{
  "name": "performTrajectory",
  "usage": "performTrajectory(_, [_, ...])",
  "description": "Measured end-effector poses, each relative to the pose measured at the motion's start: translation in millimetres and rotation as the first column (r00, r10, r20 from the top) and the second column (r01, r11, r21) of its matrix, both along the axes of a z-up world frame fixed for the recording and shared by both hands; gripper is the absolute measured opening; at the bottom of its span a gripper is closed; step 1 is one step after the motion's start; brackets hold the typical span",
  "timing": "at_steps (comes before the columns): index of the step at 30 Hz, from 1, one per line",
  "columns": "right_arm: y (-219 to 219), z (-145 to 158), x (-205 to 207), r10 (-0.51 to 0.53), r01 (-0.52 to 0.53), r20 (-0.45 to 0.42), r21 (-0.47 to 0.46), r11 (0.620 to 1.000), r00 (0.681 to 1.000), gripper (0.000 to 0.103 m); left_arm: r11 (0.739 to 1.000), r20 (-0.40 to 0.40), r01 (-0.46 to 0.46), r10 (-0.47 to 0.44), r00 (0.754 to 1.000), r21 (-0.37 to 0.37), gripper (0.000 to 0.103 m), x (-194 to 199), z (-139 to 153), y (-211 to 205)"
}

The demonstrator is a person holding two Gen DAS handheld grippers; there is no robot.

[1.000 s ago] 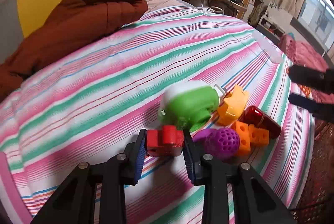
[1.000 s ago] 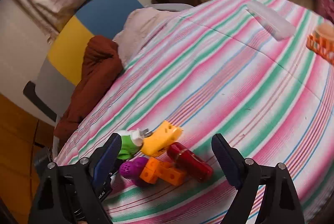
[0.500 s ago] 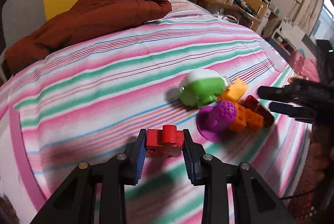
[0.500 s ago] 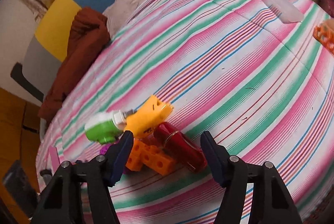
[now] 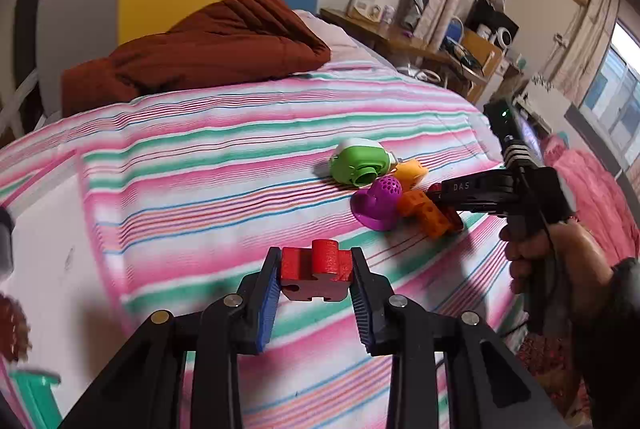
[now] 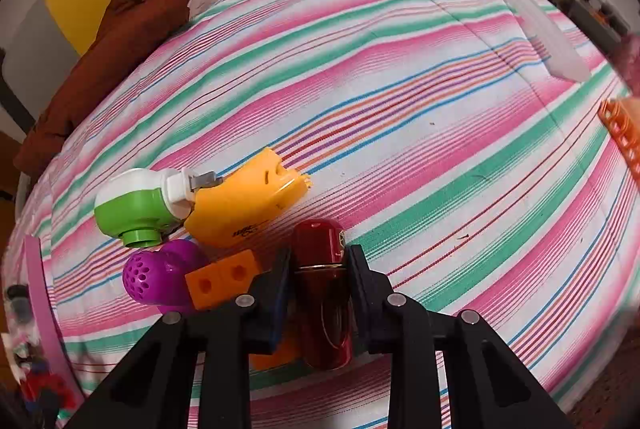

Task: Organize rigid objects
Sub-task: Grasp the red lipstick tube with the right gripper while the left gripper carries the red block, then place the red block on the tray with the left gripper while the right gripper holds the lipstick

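Observation:
My left gripper [image 5: 316,279] is shut on a red block [image 5: 316,275] and holds it above the striped bed. A pile of toys lies further right: a green and white piece [image 5: 360,165], a purple perforated ball piece [image 5: 380,203], orange cubes [image 5: 424,211] and a yellow piece [image 5: 412,175]. In the right wrist view my right gripper [image 6: 318,273] is shut on a dark red cylinder [image 6: 322,289] lying on the bed, beside the orange cubes [image 6: 224,279], the purple piece [image 6: 156,277], the yellow piece [image 6: 244,205] and the green piece [image 6: 136,209].
A brown blanket [image 5: 208,45] lies at the head of the bed. A clear flat lid [image 6: 548,37] and an orange basket [image 6: 622,133] are at the far right. The bed's edge runs close on the left, with small items [image 6: 36,381] below it.
My left gripper has pulled back and away from the pile with the red block. My right gripper has come down over the dark red cylinder and closed on it.

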State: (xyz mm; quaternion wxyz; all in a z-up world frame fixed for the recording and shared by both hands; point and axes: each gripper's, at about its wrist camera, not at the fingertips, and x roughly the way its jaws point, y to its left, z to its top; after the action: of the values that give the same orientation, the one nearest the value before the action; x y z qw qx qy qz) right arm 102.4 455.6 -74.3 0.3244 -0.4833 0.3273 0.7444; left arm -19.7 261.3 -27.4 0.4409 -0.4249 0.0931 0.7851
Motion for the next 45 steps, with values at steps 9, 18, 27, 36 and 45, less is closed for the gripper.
performTrajectory(9, [-16, -2, -9, 0.066, -0.075, 0.083, 0.101, 0.992, 0.994, 0.029, 0.997, -0.030, -0.071, 0.071, 0.997, 0.030, 0.032, 13, 9, -47])
performTrajectory(18, [-16, 0, -5, 0.083, -0.095, 0.103, 0.120, 0.988, 0.991, 0.028, 0.982, 0.000, -0.183, 0.183, 0.983, 0.056, 0.032, -1, 14, -102])
performTrajectory(27, [-16, 2, 4, 0.102, -0.118, 0.119, 0.135, 0.984, 0.988, 0.028, 0.934, 0.048, -0.354, 0.352, 0.935, 0.050, 0.032, -80, 17, -152])
performTrajectory(36, [-18, -2, -16, 0.110, -0.129, 0.130, 0.144, 0.981, 0.985, 0.027, 0.898, 0.016, -0.434, 0.436, 0.900, -0.069, 0.032, -154, -6, -161])
performTrajectory(45, [-20, 2, -14, 0.112, -0.132, 0.134, 0.148, 0.980, 0.985, 0.027, 0.858, 0.063, -0.486, 0.501, 0.863, -0.167, 0.043, -174, -40, -178])
